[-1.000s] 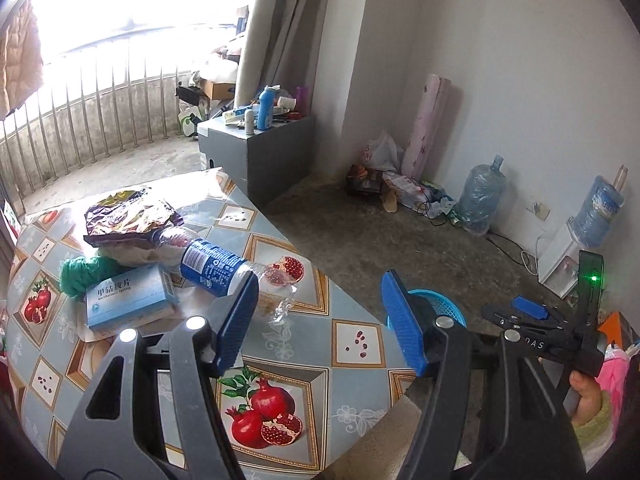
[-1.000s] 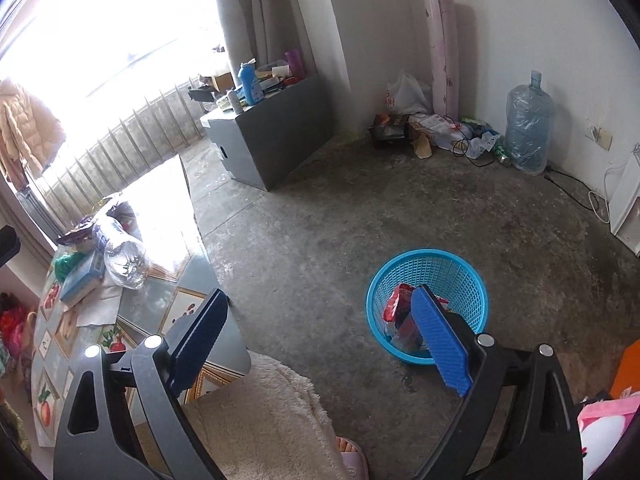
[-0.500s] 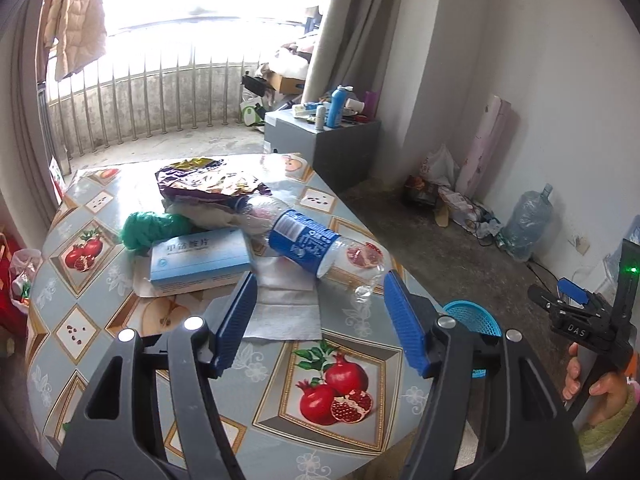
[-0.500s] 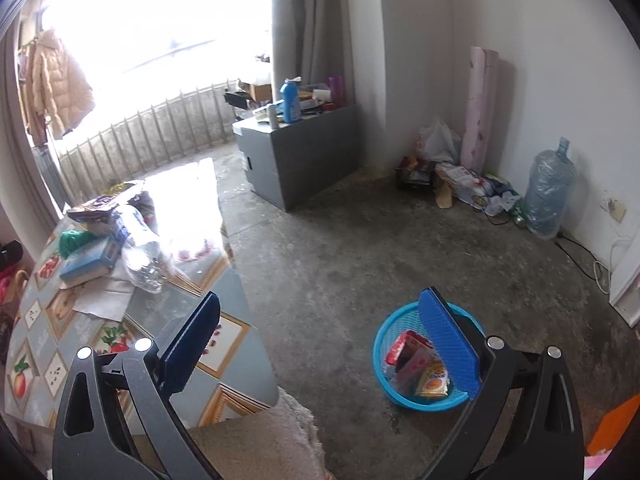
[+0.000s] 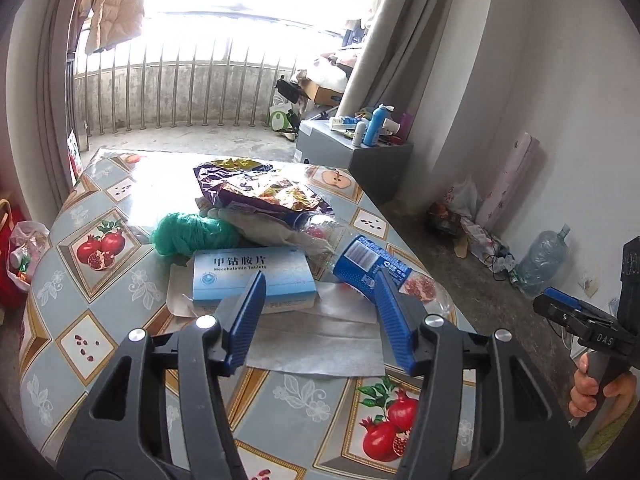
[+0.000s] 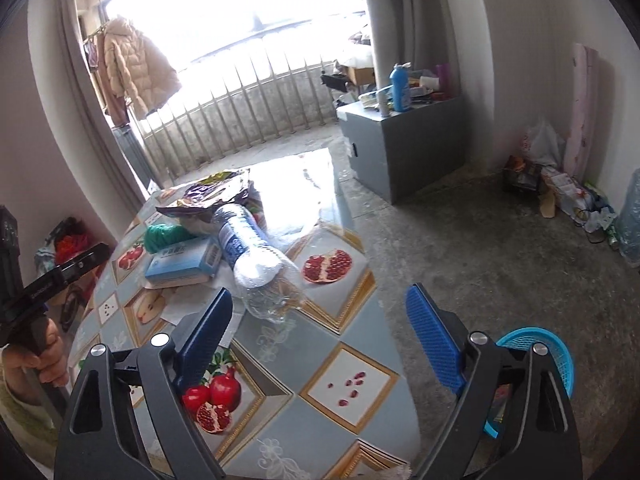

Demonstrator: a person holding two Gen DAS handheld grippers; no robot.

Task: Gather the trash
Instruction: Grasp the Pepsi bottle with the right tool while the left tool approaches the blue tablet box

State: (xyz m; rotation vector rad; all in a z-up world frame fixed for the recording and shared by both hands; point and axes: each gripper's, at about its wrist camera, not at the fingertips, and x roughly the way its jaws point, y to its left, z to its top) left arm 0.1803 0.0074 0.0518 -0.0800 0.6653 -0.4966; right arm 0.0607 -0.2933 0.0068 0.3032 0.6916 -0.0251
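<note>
A pile of trash lies on the fruit-patterned table (image 5: 104, 344): a light blue medicine box (image 5: 252, 278), a crushed clear bottle with a blue label (image 5: 372, 266), a green plastic bag (image 5: 192, 234), a purple snack bag (image 5: 260, 190) and a white paper sheet (image 5: 316, 332). My left gripper (image 5: 320, 316) hovers over the sheet just short of the box, its jaws closing with nothing pressed between them. My right gripper (image 6: 320, 340) hangs above the table's near corner, short of the bottle (image 6: 256, 256), jaws wide but closing, empty. The blue basket (image 6: 560, 356) stands on the floor behind its right finger.
A grey cabinet (image 6: 408, 140) with bottles on top stands by the curtain. Clutter and a large water jug (image 5: 544, 260) line the far wall. Bags (image 5: 20, 256) sit on the floor left of the table. Bare concrete floor (image 6: 480, 248) lies between table and wall.
Both views have swung left from the floor and basket onto the table, and the trash pile now sits ahead of both grippers. The left jaws have narrowed.
</note>
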